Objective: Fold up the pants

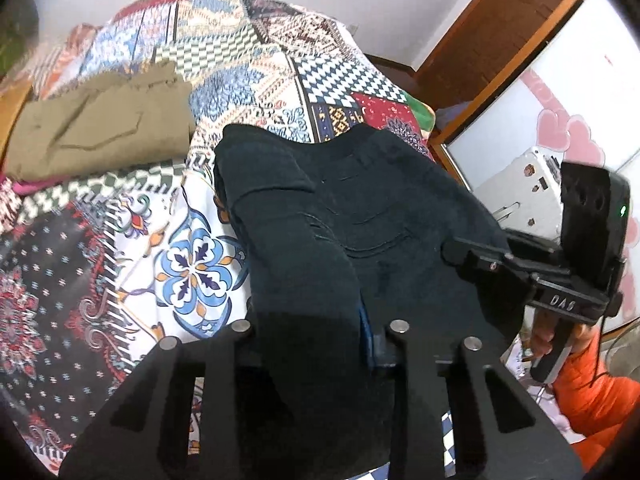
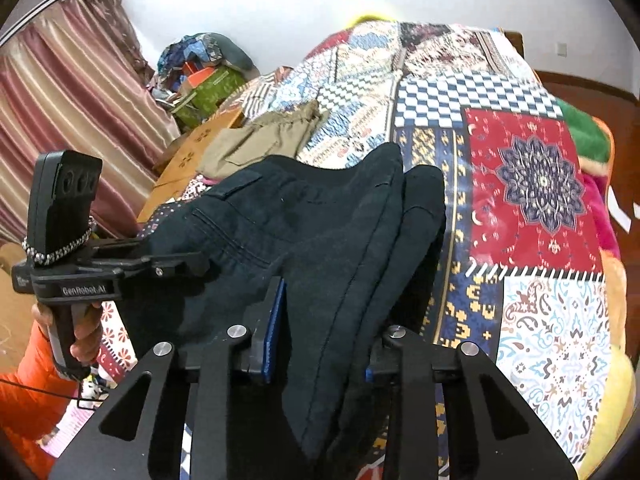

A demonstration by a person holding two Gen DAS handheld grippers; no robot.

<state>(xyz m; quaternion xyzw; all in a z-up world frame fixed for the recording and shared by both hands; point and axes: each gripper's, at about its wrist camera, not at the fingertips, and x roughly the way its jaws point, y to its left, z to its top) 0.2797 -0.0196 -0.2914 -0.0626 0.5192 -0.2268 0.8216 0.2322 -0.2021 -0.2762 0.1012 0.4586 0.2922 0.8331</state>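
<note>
Dark navy pants (image 1: 360, 200) hang lifted over the patchwork bedspread (image 1: 192, 264), bunched between both grippers. In the left wrist view my left gripper (image 1: 316, 332) is shut on a thick fold of the cloth, which hides its pads. The right gripper (image 1: 452, 248) pinches the waist edge on the right side. In the right wrist view the right gripper (image 2: 320, 344) is shut on the pants (image 2: 320, 220), and a blue pad (image 2: 274, 332) presses the fabric. At the left the left gripper (image 2: 200, 264) clamps the cloth near a pocket seam.
Folded khaki pants (image 1: 100, 128) lie on the bed's far left, also in the right wrist view as khaki pants (image 2: 264, 136). A striped curtain (image 2: 68, 120) and piled clutter (image 2: 200, 76) stand beyond the bed. An orange sleeve (image 1: 596, 392) is by the bed's right edge.
</note>
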